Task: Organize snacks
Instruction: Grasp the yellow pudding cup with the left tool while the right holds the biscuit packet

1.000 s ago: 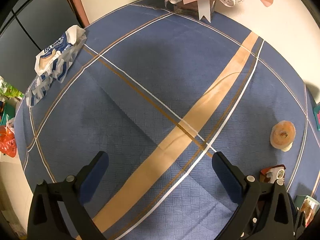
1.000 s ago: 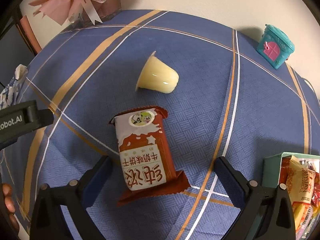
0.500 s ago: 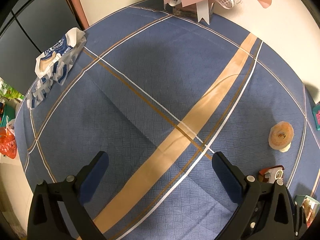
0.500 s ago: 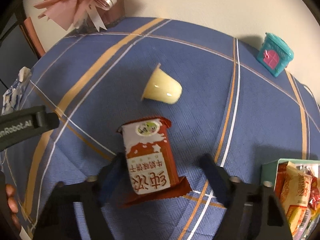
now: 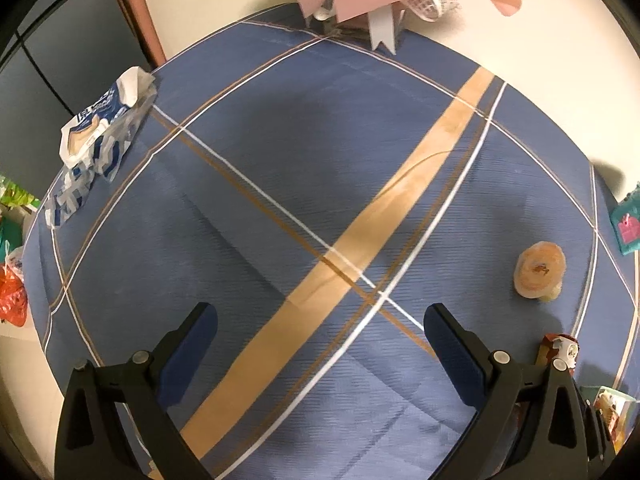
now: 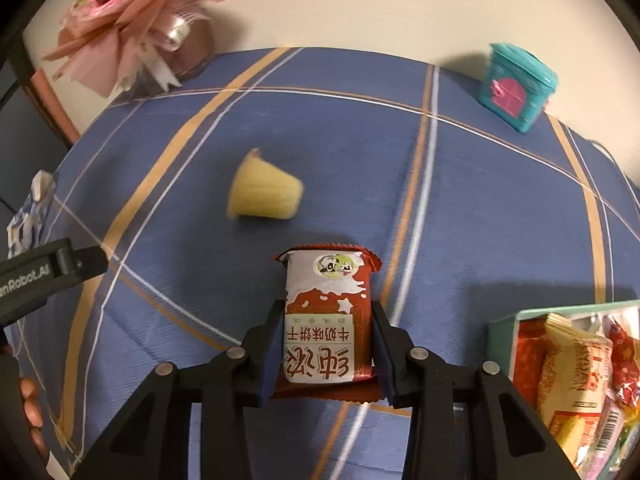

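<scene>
My right gripper (image 6: 326, 350) is closing on the biscuit pack (image 6: 325, 320), pads at its sides, just left of the snack box (image 6: 505, 322). I want an even squeeze, then a level lift. Left gripper (image 5: 320, 354) wide, empty. Jelly cup (image 6: 264, 194) lies beyond the pack.

Right gripper (image 6: 326, 354) angled downward, jaws closing, pads against a packet's sides. Left gripper (image 5: 320, 350) angled downward, jaws wide apart.

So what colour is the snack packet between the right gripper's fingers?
Red-brown and white snack packet, clearest in the right wrist view.
</scene>
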